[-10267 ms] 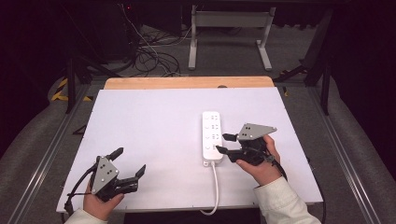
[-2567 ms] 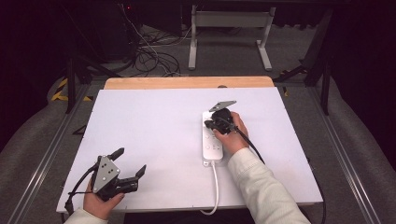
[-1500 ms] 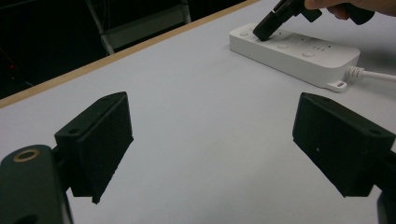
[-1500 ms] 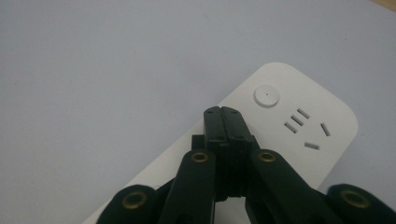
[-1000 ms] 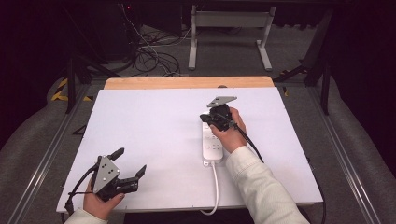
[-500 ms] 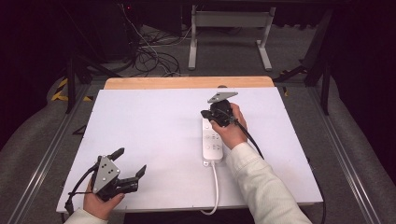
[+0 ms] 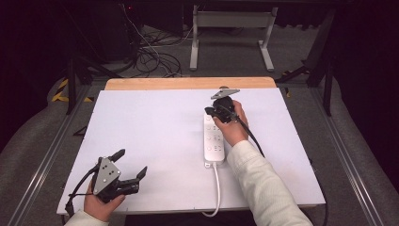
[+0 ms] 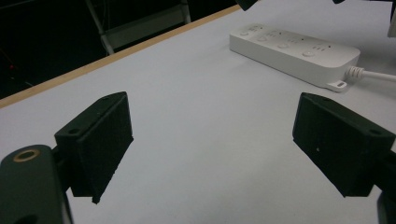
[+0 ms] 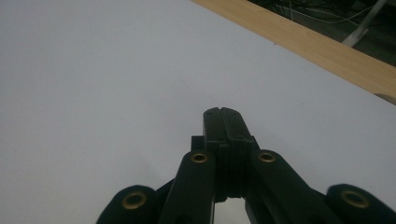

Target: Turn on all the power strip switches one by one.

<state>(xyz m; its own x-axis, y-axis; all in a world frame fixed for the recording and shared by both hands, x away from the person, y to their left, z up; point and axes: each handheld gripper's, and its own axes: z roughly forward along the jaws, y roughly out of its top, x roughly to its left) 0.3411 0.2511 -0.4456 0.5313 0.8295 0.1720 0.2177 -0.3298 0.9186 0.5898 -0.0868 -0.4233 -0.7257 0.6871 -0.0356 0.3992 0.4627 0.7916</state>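
Near the board's [image 7: 155, 127] front-left corner, the left gripper [image 7: 129, 170] rests in the person's left hand [image 7: 101, 207], knuckles low at the front edge, jaws wide open with nothing between them and aimed toward the right side. Its grey plate faces up. The left gripper view adds what the high view is too far off to give: the two black pads [image 8: 100, 140] stand well apart over bare white surface, and beyond them the strip [image 8: 294, 46] lies slantwise, its sockets, a small mounting tab and the start of its cord [image 8: 371, 74] plain to see.

Right of centre in the high view, the strip [image 7: 214, 139] runs front to back, its cord [image 7: 216, 190] trailing off the front edge. The right gripper [image 7: 210, 112] sits at the strip's far end, toward the wooden back edge [image 7: 188, 83]; whether it touches the strip I cannot tell (the hand covers that spot). The right hand [image 7: 233, 125] wraps the gripper from behind, the white sleeve [image 7: 263, 188] reaching diagonally in from the front-right.

The right gripper view settles the jaws: they are closed together on nothing, over plain white surface, the wooden edge crossing the top right.
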